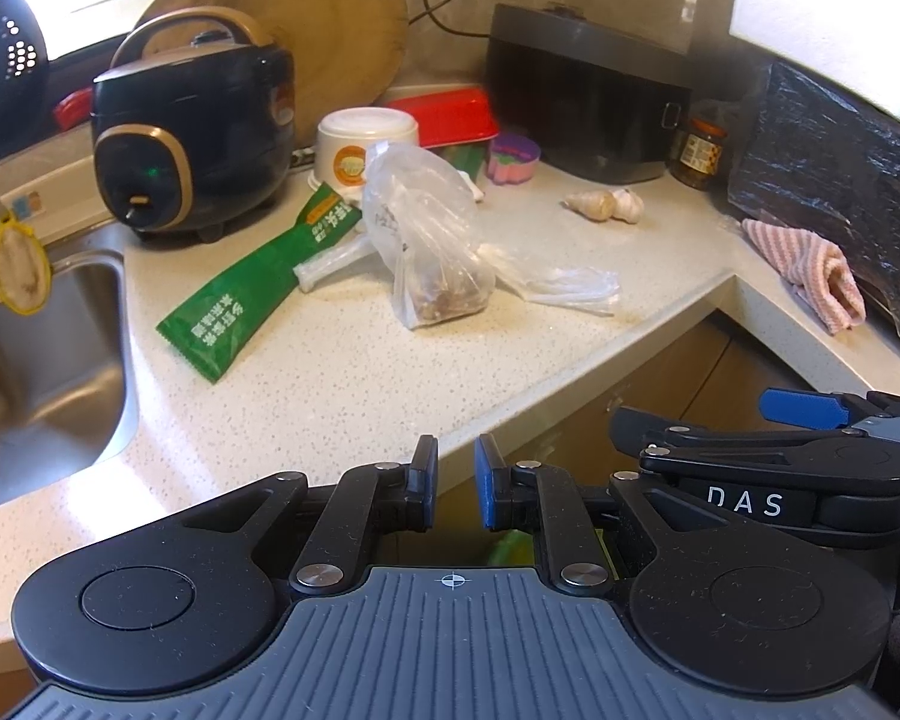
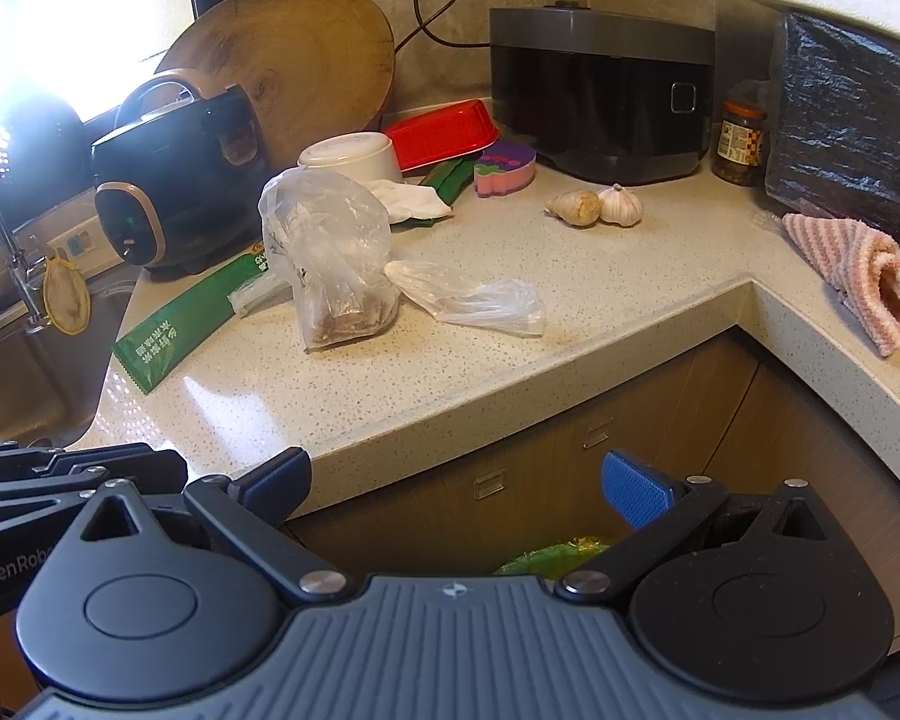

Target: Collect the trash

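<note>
A clear plastic bag with brown scraps point(image 1: 432, 252) point(image 2: 330, 264) stands on the speckled counter point(image 1: 342, 384) point(image 2: 354, 384). A flat empty clear bag point(image 1: 558, 282) point(image 2: 468, 297) lies to its right. A long green wrapper point(image 1: 252, 294) point(image 2: 180, 324) lies to its left, over a small clear wrapper point(image 1: 330, 267) point(image 2: 255, 294). A crumpled white tissue point(image 2: 408, 201) lies behind. My left gripper point(image 1: 456, 483) hovers at the counter's front edge, jaws nearly closed with a small gap, empty. My right gripper point(image 2: 456, 480) is open wide and empty, in front of the counter edge.
A black rice cooker point(image 1: 192, 144), round wooden board point(image 1: 306, 18), white bowl point(image 1: 363, 147), red tray point(image 1: 450, 114), purple sponge point(image 2: 504, 171), dark appliance point(image 2: 600, 90), jar point(image 2: 741, 141), ginger and garlic point(image 2: 597, 204), striped cloth point(image 2: 864, 282). Sink point(image 1: 36, 360) at left. Green-lined bin point(image 2: 558, 555) below.
</note>
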Motion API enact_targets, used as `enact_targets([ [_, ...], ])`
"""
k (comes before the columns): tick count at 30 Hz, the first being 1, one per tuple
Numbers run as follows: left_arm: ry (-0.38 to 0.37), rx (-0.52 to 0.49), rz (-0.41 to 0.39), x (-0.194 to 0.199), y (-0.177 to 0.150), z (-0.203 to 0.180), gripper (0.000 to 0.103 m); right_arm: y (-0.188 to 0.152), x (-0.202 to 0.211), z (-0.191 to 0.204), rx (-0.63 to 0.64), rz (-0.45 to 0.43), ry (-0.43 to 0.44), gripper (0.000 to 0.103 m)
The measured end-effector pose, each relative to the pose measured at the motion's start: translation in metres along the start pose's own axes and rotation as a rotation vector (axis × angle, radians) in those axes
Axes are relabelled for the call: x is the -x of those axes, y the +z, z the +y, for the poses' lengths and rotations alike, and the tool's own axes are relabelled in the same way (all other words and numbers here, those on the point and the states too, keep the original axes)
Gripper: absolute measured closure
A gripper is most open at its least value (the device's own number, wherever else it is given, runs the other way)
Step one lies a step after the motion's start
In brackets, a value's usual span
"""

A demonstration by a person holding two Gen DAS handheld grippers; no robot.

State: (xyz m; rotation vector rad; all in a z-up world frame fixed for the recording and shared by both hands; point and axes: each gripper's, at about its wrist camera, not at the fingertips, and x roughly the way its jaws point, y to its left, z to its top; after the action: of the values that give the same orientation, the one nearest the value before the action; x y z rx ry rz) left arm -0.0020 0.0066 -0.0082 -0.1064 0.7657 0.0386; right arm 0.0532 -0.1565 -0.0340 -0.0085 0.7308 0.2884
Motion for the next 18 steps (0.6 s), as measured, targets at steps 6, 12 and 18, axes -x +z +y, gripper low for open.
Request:
enact_targets([
  [6,-0.001,0.005,0.004,-0.003,0.003,0.002,0.086,0.002,-0.001,0.0,0.0,0.001,-0.003,0.0],
  [12,-0.004,0.014,0.008,-0.008,0.007,0.009,0.086,0.008,-0.006,0.005,0.008,0.007,-0.008,0.0],
  [18,-0.039,0.051,-0.003,-0.021,0.022,0.034,0.086,0.015,-0.015,0.01,0.01,-0.001,-0.003,0.0],
])
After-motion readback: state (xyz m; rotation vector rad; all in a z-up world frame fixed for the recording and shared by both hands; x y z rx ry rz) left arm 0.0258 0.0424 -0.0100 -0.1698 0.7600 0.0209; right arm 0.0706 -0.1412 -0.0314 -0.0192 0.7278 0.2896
